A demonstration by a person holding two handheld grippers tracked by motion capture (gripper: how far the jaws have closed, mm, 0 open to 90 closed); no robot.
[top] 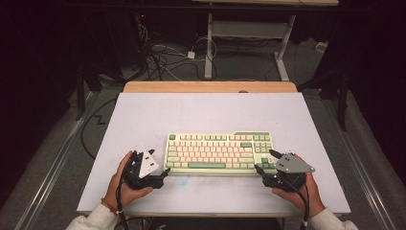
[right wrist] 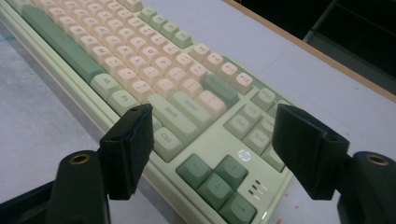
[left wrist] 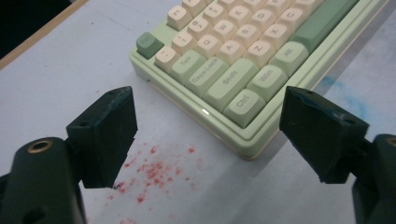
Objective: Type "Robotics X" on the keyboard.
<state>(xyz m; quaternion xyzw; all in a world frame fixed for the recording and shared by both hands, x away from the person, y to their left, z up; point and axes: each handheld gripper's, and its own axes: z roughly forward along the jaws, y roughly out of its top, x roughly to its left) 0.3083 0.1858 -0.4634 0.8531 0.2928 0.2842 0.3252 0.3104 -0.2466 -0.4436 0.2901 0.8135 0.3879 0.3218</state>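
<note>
The green-and-cream keyboard [top: 219, 151] lies near the table's [top: 143, 120] front edge, bare tabletop behind it, with the left gripper [top: 165, 171] and right gripper [top: 264, 163] both wide-jawed, holding nothing, at its near corners.

Bright, evenly lit table [top: 143, 115], dark surroundings, soft close-up focus.
</note>
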